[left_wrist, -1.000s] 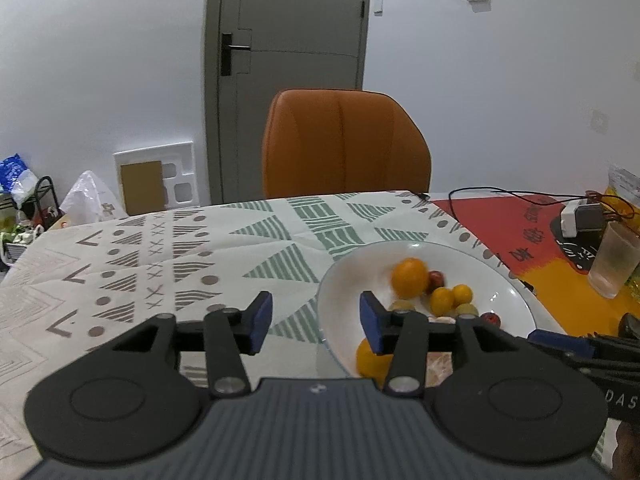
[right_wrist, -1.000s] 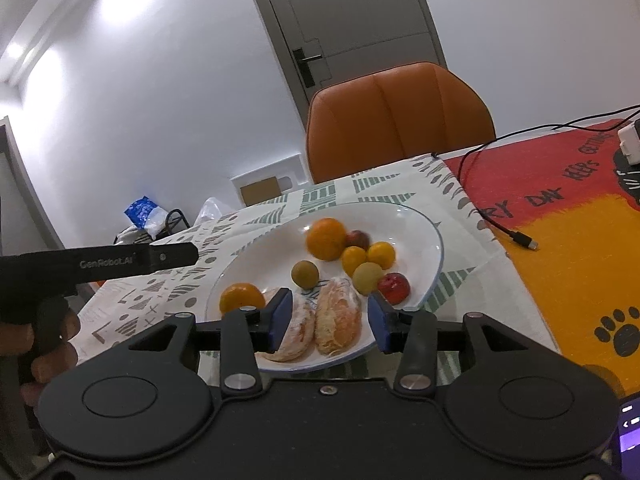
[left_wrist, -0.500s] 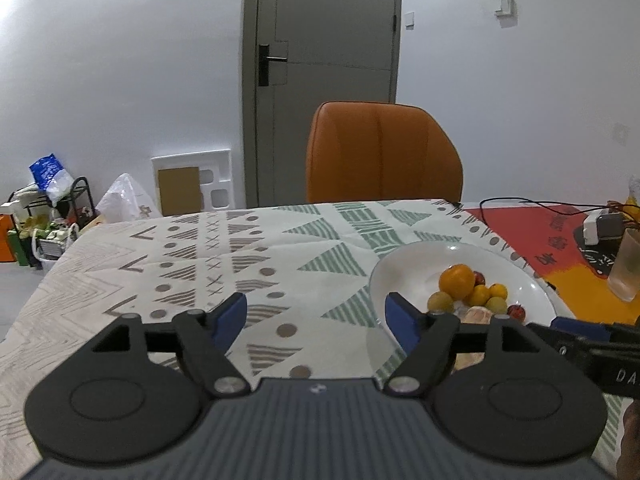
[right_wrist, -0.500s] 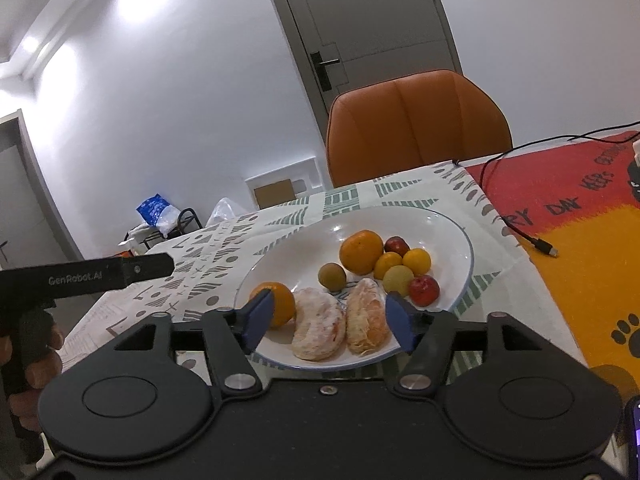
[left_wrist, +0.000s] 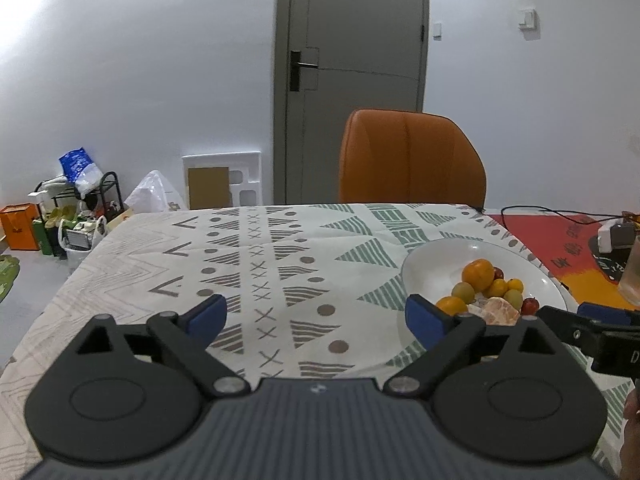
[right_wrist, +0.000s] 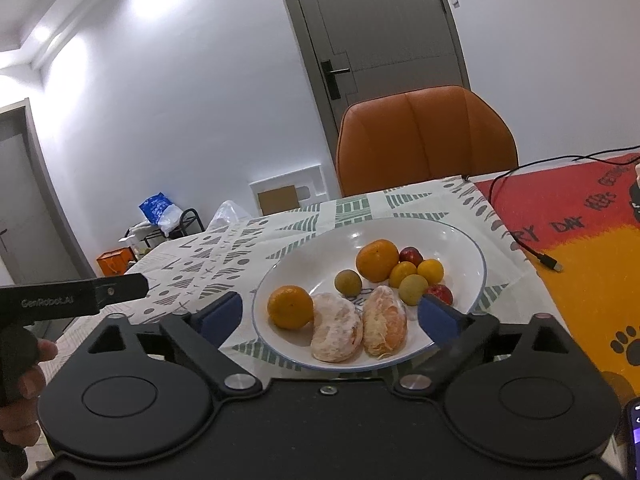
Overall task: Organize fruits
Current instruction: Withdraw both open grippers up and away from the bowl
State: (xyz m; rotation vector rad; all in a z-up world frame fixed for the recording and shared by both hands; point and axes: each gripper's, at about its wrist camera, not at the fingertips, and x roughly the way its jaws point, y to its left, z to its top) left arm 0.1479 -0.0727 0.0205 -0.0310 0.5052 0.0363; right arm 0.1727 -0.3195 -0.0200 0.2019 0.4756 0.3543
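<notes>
Item: wide shallow white ceramic plate (right_wrist: 460, 236) on the desk's patterned white-and-green cloth (left_wrist: 280, 264), holding all the fruit in view. Contents: two peeled, pithy mandarin halves (right_wrist: 360, 326) at the near rim, touching each other; one whole orange mandarin (right_wrist: 290, 306) just left of them; a larger mandarin (right_wrist: 377, 260) further back among small round yellow, green and red fruits (right_wrist: 416, 276). Left gripper (left_wrist: 316, 316): jaws opening, nothing between them, hanging over bare cloth left of the plate. Right gripper (right_wrist: 328, 316): jaws opening, the plate's near rim and the peeled halves seen between its blue pads (right_wrist: 436, 318) but untouched. Handling, by judgement: peeled halves soft, moist, easily crushed or split along the segments — best taken across the broad middle with light pressure; whole mandarins firmer, light, prone to roll; small fruits smooth and slippery, hard to pinch. Plate rigid, breakable — liable to slide on cloth.
</notes>
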